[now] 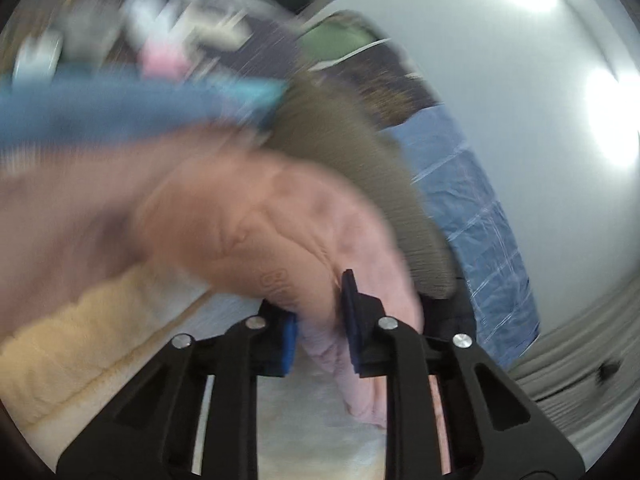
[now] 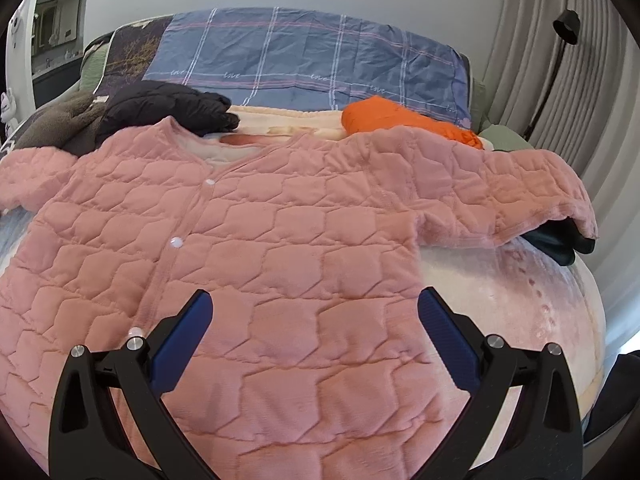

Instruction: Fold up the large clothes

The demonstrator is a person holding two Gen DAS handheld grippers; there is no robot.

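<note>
One pink quilted jacket [image 2: 248, 248] lies buttoned and spread flat on the bed [image 2: 532, 280]. The left gripper [image 1: 320, 332] pinches a fold of its fabric; the right gripper [image 2: 316, 340] hovers spread above the hem. A thin, one-handed pinch could slip and skew the fold.

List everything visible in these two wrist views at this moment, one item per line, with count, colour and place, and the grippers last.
Quilted snap-front jacket: one, pink, spread flat across the bed, front up.
Puffy garment: one, black, behind the jacket's collar.
Fleece garment: one, brown, far left of the bed.
Knitted garment: one, orange, behind the jacket's far sleeve.
Plaid pillow: one, blue with pale lines, at the headboard.
Fuzzy blanket: one, cream-yellow, beside the jacket in the left wrist view.
Pleated curtain: one, grey, right of the bed.
Left gripper: black, blue pads, shut on pink jacket fabric.
Right gripper: black, blue pads, open above the jacket.
</note>
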